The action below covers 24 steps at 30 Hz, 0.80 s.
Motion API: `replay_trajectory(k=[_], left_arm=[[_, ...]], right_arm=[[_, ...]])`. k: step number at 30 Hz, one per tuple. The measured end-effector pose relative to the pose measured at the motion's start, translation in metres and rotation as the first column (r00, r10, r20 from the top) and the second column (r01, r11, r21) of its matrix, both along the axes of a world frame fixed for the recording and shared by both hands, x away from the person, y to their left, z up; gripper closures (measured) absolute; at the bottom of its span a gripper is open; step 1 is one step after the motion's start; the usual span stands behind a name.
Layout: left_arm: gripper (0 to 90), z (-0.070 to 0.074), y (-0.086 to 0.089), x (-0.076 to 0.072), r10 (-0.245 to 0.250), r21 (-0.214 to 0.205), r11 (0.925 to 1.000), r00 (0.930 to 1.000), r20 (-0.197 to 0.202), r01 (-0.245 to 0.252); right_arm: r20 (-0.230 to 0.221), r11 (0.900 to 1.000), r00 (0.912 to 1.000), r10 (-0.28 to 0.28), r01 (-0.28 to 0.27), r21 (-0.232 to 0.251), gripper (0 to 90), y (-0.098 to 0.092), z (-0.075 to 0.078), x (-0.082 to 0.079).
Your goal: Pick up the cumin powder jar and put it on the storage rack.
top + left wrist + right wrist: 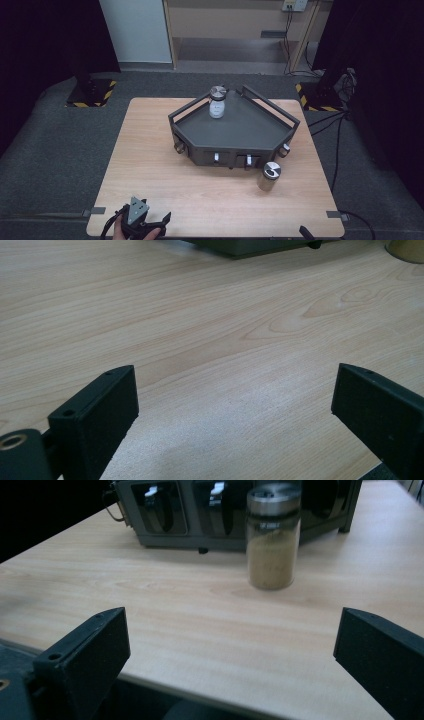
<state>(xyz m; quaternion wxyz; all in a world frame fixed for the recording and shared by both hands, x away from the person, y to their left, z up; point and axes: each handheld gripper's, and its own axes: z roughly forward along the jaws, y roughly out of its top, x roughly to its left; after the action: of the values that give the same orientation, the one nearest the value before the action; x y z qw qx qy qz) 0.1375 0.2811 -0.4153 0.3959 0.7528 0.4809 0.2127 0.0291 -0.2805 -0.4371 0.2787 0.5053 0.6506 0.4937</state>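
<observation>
Worktop (165,165): light wood grain, rectangular, standing on grey carpet.

Rack (232,131): dark grey, angular, with a raised rail, on the far middle of the worktop. Its flat top tray carries one jar. Slots along its front face show small jar ends; from my right gripper view I look straight into these openings (160,507).

My left gripper (145,222): at the near left edge of the worktop, grey three-cornered plate on top, my hand (125,231) behind it. In the left gripper view both fingers (95,415) stand wide apart over bare wood, nothing between them.

My right gripper (227,645): fingers (82,655) likewise spread wide, holding nothing, hanging over the near edge of the worktop. Its tip (305,232) just shows at the bottom right edge of the high view.

Spice jar (273,537): clear glass, metal lid, filled about halfway with tan powder. Upright on the worktop just in front of the rack's right front corner, apart from it, well ahead of my right fingers and roughly centred between them.

White jar (217,102): metal lid, upright near the tray's back corner.
</observation>
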Motion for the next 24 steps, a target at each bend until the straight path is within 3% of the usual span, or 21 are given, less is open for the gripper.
replay_trajectory(k=[4, 13, 19, 24], left_arm=[[4.0, 0.000, 0.000, 0.000, -0.001, -0.002, 1.0000, 1.0000, -0.001, 0.001], [4.0, -0.001, 0.000, 0.000, -0.006, -0.003, 1.0000, 1.0000, 0.002, 0.006], [4.0, -0.001, 0.000, 0.000, -0.012, -0.001, 0.9999, 0.9999, 0.003, 0.012], [4.0, -0.001, 0.000, 0.001, -0.011, -0.002, 0.9999, 0.9999, -0.004, 0.011]], right_arm=[[0.015, 0.9994, 0.9999, 0.002, -0.002, -0.035, 1.5, 0.007, 0.010, 0.020], [0.015, 0.9956, 0.9997, -0.020, 0.021, -0.091, 1.6, 0.021, 0.015, 0.085], [-0.046, 0.9934, 0.9983, -0.037, 0.032, -0.111, 2.2, 0.024, 0.008, 0.132], [-0.050, 0.9880, 0.9975, -0.050, 0.042, -0.148, 5.5, 0.032, -0.004, 0.158]])
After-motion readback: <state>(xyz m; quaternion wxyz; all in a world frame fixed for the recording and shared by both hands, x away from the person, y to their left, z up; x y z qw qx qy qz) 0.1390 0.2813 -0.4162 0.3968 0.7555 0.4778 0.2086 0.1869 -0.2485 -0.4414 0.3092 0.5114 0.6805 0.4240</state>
